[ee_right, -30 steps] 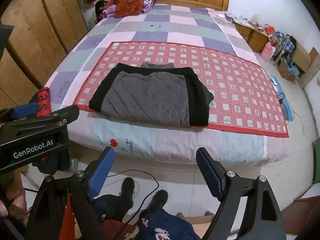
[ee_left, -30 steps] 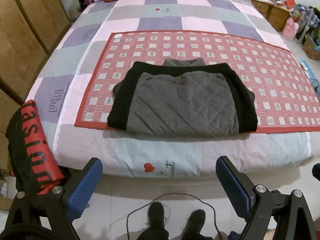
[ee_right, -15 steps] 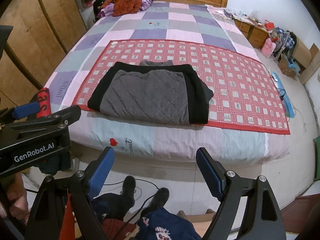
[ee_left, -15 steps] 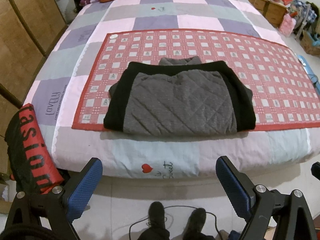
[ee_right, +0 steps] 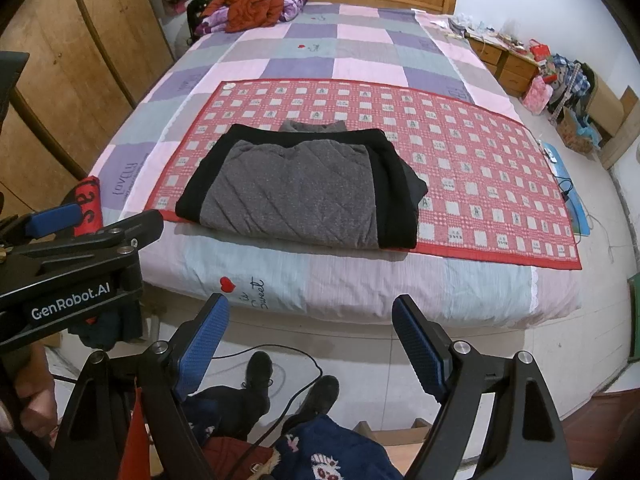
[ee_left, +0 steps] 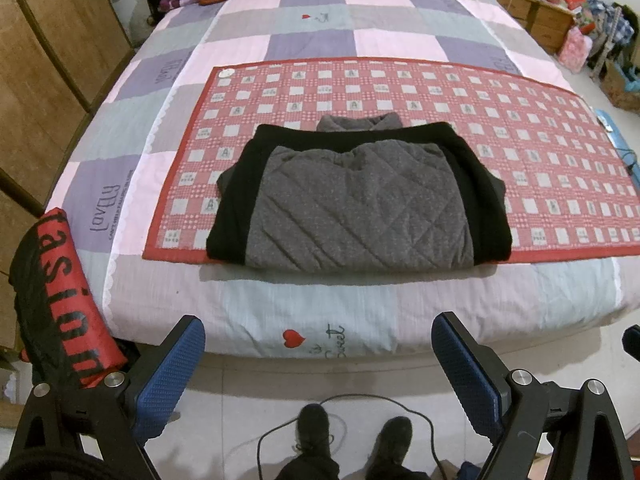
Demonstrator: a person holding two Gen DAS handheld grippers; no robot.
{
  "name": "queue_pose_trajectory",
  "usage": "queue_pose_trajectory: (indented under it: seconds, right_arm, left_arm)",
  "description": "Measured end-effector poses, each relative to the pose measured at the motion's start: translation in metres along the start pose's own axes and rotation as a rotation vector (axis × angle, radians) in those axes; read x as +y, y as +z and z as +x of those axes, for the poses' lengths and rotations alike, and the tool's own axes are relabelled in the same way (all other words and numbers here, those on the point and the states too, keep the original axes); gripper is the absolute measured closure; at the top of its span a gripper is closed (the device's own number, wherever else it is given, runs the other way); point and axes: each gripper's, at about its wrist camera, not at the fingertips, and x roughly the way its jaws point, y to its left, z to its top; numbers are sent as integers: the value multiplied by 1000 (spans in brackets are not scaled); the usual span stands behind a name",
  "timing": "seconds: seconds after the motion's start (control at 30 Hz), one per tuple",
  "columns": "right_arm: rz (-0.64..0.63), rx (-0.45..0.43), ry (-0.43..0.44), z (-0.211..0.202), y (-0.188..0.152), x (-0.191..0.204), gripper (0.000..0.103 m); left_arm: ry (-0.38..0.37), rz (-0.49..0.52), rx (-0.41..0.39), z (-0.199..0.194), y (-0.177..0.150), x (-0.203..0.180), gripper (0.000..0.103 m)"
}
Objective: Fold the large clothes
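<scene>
One folded grey quilted garment with black side panels (ee_left: 360, 204) is lying on a red-and-white checked mat (ee_left: 520, 120) spread over the pastel patchwork bedspread (ee_left: 320, 40). Two blue-padded grippers, left gripper (ee_left: 318, 368) and right gripper (ee_right: 310, 344), are hanging empty with jaws spread wide over two dark shoes (ee_left: 352, 432) and one black cable (ee_right: 276, 350).

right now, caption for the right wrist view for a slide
Folded grey-and-black jacket on a red mat on the bed, open right gripper held back over the floor.

grey-black quilted jacket (ee_left: 360, 200) lies folded on red mat (ee_left: 540, 152).
</scene>
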Motion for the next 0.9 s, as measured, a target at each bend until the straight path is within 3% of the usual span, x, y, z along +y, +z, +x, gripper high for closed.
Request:
queue_pose_trajectory:
  seconds: [0.9]
  right_arm:
    - [15,28,7,14,-1,-5,17]
  left_arm:
    - [-4,2,9,4,1,0,8]
